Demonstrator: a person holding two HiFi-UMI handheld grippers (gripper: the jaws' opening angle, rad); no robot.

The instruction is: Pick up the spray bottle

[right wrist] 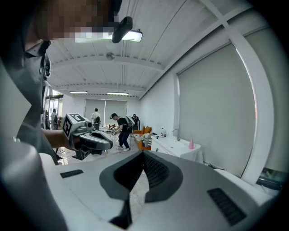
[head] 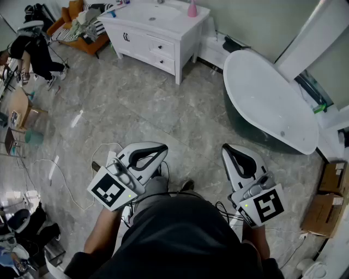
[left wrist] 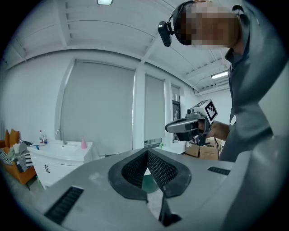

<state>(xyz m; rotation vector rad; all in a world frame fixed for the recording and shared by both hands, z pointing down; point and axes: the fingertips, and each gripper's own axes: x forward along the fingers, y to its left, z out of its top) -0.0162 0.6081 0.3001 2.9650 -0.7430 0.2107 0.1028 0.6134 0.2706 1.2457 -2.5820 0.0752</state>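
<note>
Standing well short of the vanity, with nothing picked up yet

The pink bottle [head: 192, 8], which I take to be the spray bottle, stands upright on the white vanity [head: 143, 43] at the top centre of the head view, well apart from both grippers. The approach, grasp and lift are all left to do. The left gripper [head: 162, 149] at lower left and the right gripper [head: 228, 149] at lower right are held side by side before the person's waist. Both point up-frame and slightly downward over the marbled floor [head: 109, 103], each with its jaws pressed together on nothing. The bathtub [head: 267, 98] lies at upper right.
</note>
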